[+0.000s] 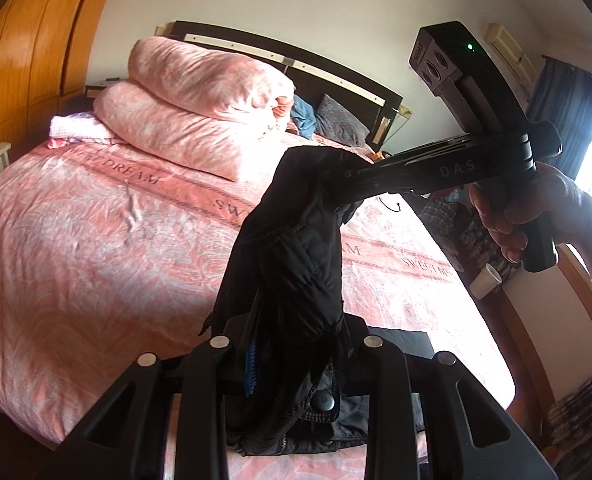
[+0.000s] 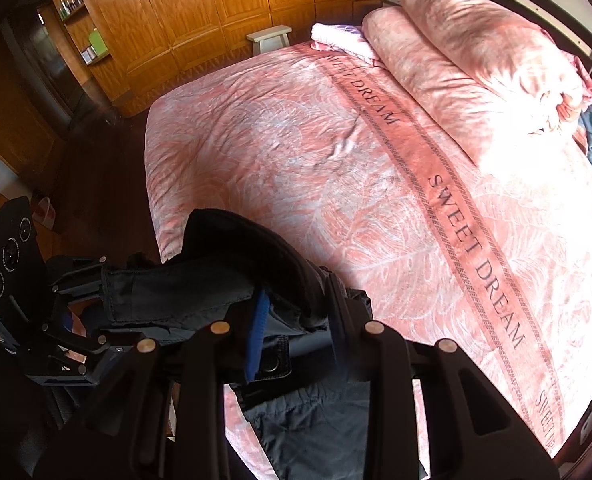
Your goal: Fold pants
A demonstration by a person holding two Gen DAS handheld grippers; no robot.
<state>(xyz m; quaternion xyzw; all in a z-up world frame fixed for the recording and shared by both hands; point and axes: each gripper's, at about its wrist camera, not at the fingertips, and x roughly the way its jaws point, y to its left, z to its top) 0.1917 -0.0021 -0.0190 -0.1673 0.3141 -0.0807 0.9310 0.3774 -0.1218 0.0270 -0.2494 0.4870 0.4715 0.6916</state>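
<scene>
Black pants (image 1: 296, 248) hang stretched between both grippers above a pink bed (image 1: 95, 240). My left gripper (image 1: 296, 360) is shut on the waistband beside a snap button (image 1: 323, 402). A hand holds my right gripper (image 1: 348, 176), which is shut on the far end of the bunched cloth. In the right wrist view, my right gripper (image 2: 296, 332) clamps the pants (image 2: 215, 272) with its blue pad (image 2: 257, 336) against the fabric. There my left gripper (image 2: 105, 292) grips the other end at the left. The rest of the pants (image 2: 316, 432) trails onto the bed (image 2: 296, 160) below.
A rolled pink duvet (image 1: 199, 92) and pillows lie at the headboard. A wooden wardrobe (image 2: 215, 0) and a small stool (image 2: 269, 38) stand beyond the bed's far side. A white cup (image 1: 486, 280) sits at the right near a window.
</scene>
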